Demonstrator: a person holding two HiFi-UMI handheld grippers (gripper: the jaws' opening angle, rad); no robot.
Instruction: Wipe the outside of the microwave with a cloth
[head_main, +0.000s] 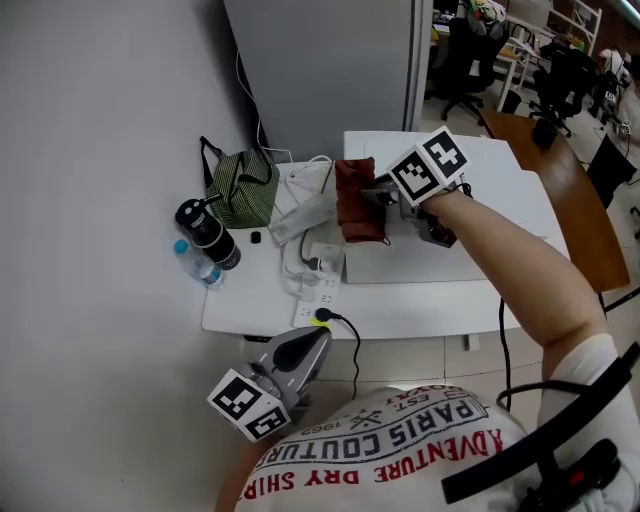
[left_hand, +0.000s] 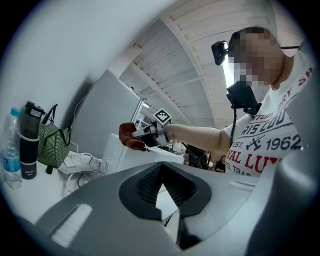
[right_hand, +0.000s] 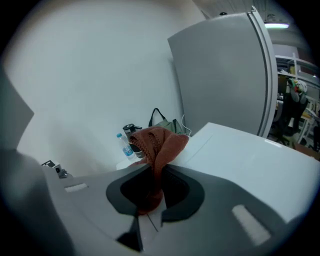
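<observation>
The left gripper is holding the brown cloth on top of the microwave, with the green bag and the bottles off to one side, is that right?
Not quite. It is the right gripper whose fingers are shut on the brown cloth, as the right gripper view shows. The left gripper holds nothing. The rest stands: the cloth is on top of the microwave, with the green bag and bottles off to one side.

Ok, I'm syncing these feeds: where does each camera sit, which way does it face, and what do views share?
Head view: on the person's head, looking steeply down at the microwave; forearm, shirt, left tongs and right tongs show.
Left gripper view: on the left tongs, low before the table, looking up at the microwave; shut empty jaws and shirt show.
Right gripper view: on the right tongs above the microwave, facing the wall; jaws shut on the cloth.
Shared: cloth, water bottle, striped bag in all three.
</observation>
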